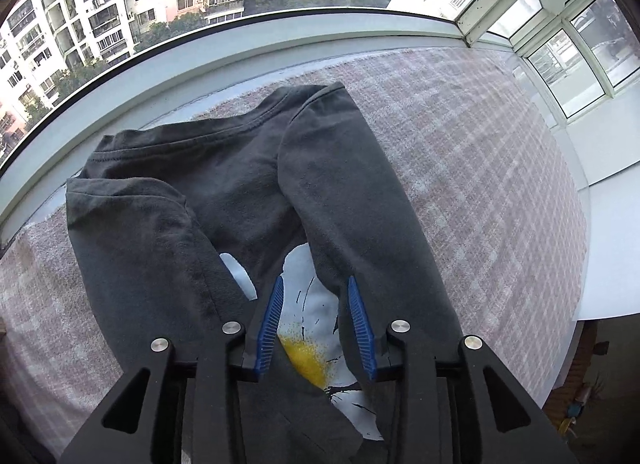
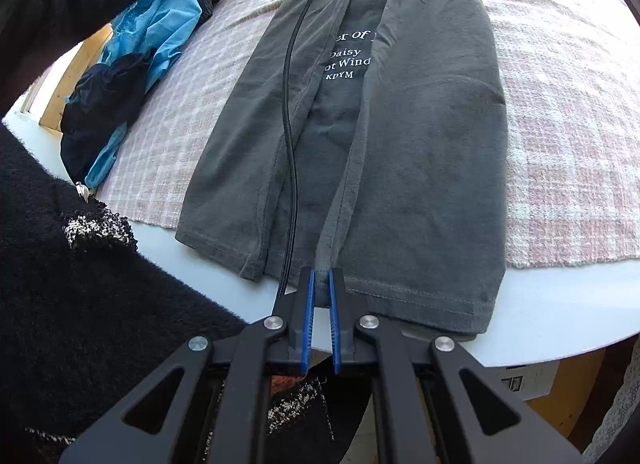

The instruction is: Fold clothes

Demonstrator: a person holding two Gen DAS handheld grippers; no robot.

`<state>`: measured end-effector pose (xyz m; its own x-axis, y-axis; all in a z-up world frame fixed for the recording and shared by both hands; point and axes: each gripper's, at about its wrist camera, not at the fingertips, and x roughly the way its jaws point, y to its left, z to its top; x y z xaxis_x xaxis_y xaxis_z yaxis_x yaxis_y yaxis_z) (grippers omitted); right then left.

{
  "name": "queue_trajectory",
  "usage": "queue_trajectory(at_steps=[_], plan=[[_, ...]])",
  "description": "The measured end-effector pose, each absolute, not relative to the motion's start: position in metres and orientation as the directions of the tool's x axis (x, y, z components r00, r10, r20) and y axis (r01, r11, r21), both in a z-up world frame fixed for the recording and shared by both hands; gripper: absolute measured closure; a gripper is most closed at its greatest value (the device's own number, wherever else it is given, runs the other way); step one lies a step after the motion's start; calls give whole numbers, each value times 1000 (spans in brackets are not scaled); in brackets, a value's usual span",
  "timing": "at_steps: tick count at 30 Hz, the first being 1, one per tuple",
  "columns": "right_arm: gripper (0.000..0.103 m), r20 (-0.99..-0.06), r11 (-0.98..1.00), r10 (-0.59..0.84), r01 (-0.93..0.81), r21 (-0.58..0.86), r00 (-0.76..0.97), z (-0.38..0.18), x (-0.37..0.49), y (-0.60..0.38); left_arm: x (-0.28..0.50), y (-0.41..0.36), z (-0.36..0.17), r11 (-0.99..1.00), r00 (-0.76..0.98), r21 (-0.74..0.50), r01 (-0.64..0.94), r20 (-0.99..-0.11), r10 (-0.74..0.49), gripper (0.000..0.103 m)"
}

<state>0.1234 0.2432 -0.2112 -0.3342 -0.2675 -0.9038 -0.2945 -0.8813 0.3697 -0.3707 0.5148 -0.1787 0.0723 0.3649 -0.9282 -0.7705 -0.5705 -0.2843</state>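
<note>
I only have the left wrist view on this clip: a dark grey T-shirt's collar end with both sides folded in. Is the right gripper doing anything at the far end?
Observer: Yes. The right gripper is shut on the hem of the T-shirt, at the edge of the inner fold.
Operator: Is the hem on the blanket?
Observer: No, it overhangs the checked blanket onto the bare white table.
Operator: Anything else on the table?
Observer: A pile of blue and dark clothes lies beside the T-shirt.
Operator: Anything crossing the shirt?
Observer: A black cable runs along it.

one grey T-shirt (image 2: 420, 136), one checked cloth (image 2: 560, 144), two grippers (image 1: 316, 324)
</note>
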Motion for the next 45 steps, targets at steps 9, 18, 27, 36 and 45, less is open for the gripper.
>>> queue_trajectory(at_steps=[9,18,27,36,45], plan=[[95,-906,-885,-270,-288,367,-325,-212,124,245,-365,547,-214,-585,121,-322,-744,-927,356,76],[96,-889,-887,-293,-248,391,-353,-194,125,241,-358,541,-190,-525,86,-261,-810,-938,335,96],[96,-905,-882,-305,-270,386,-297,-222,115,235,-365,533,-206,-517,55,-194,-834,-961,272,95],[91,-893,-875,-358,-236,422,-272,-216,123,237,-360,518,-196,-462,1,-130,-877,-963,271,83],[91,-861,-920,-83,-293,259,-501,-153,104,300,-262,436,-166,-299,88,-259,-918,-872,482,83]])
